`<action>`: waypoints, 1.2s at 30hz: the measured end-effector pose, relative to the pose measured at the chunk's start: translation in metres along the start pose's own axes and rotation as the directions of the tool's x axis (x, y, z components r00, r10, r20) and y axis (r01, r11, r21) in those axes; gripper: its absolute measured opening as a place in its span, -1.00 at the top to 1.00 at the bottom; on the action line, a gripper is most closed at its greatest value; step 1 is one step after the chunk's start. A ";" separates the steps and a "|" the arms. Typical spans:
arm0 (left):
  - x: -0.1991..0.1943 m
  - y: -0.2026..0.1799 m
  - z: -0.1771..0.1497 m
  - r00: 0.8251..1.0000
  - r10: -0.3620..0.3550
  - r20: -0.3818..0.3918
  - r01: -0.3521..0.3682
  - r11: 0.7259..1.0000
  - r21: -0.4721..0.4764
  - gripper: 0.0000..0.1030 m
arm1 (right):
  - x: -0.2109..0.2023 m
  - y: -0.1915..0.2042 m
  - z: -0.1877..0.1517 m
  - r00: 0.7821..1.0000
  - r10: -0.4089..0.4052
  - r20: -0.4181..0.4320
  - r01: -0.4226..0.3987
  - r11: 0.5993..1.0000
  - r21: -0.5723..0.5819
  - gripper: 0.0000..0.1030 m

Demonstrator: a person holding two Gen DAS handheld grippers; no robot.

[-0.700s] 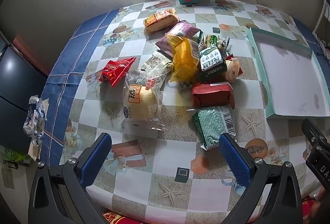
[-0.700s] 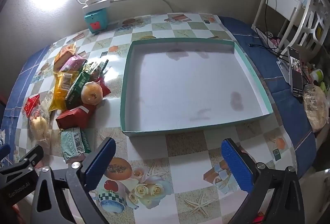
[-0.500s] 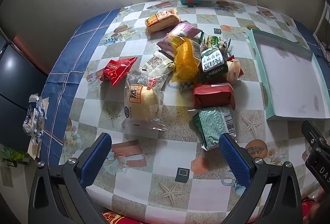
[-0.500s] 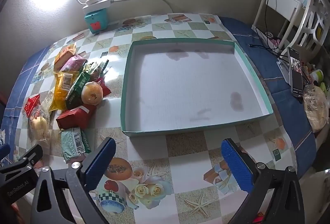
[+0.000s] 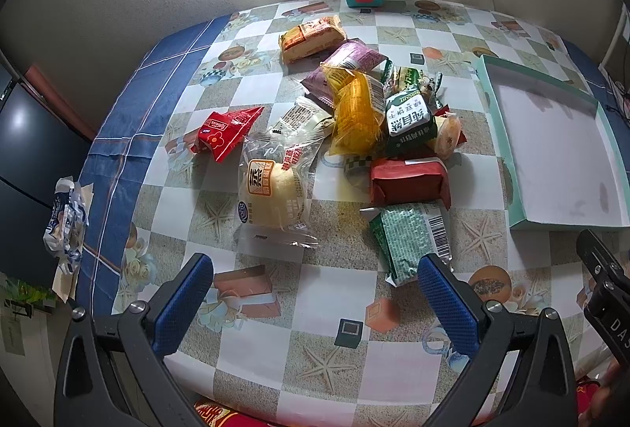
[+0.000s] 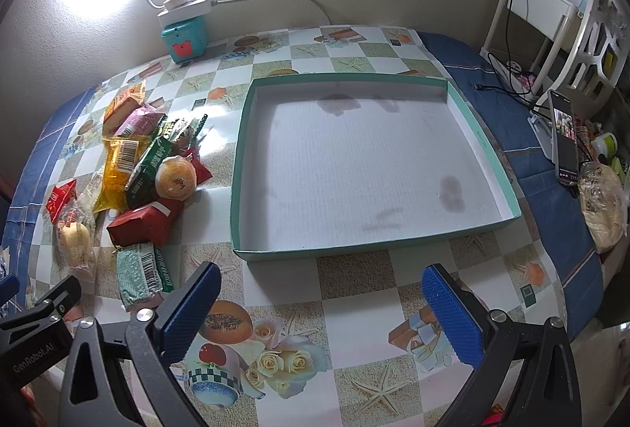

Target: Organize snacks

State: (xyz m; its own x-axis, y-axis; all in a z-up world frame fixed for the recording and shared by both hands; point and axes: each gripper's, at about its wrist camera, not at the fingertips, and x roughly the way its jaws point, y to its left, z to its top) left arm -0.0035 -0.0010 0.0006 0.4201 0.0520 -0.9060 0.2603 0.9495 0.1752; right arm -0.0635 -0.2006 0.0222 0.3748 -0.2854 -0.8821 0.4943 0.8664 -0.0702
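Bystanders at the table's edges
A teal box [image 6: 185,39] is topped by a power strip [image 6: 185,4]; a phone [image 6: 566,137] is propped at right.

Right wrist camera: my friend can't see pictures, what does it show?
A big, shallow, empty teal box sits on a checkered tablecloth, with a heap of wrapped snacks to its left. The right gripper hangs in front, jaws wide open, holding nothing.

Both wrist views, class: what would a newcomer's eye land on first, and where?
First, the bright heap of snack packets on the checked tablecloth, left of the box. Next, the big teal-rimmed box, nothing in it but dark stains. Both grippers, left gripper and right gripper, hang wide open holding nothing.
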 end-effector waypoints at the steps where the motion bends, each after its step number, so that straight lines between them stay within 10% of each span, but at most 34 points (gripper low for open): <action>1: 0.000 0.000 0.000 1.000 0.000 0.000 0.000 1.000 0.000 -1.00 | 0.002 0.000 0.000 1.000 -0.002 0.001 0.002 1.000 -0.001 -1.00; 36: 0.002 0.004 0.000 1.000 -0.010 -0.004 0.010 1.000 -0.014 -1.00 | -0.002 0.005 0.002 1.000 0.010 0.003 -0.010 1.000 -0.001 -1.00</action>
State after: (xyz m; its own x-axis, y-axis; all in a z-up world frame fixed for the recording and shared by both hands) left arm -0.0015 0.0030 -0.0005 0.4138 0.0437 -0.9093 0.2520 0.9543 0.1605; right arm -0.0597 -0.1964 0.0245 0.3825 -0.2776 -0.8812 0.4895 0.8698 -0.0616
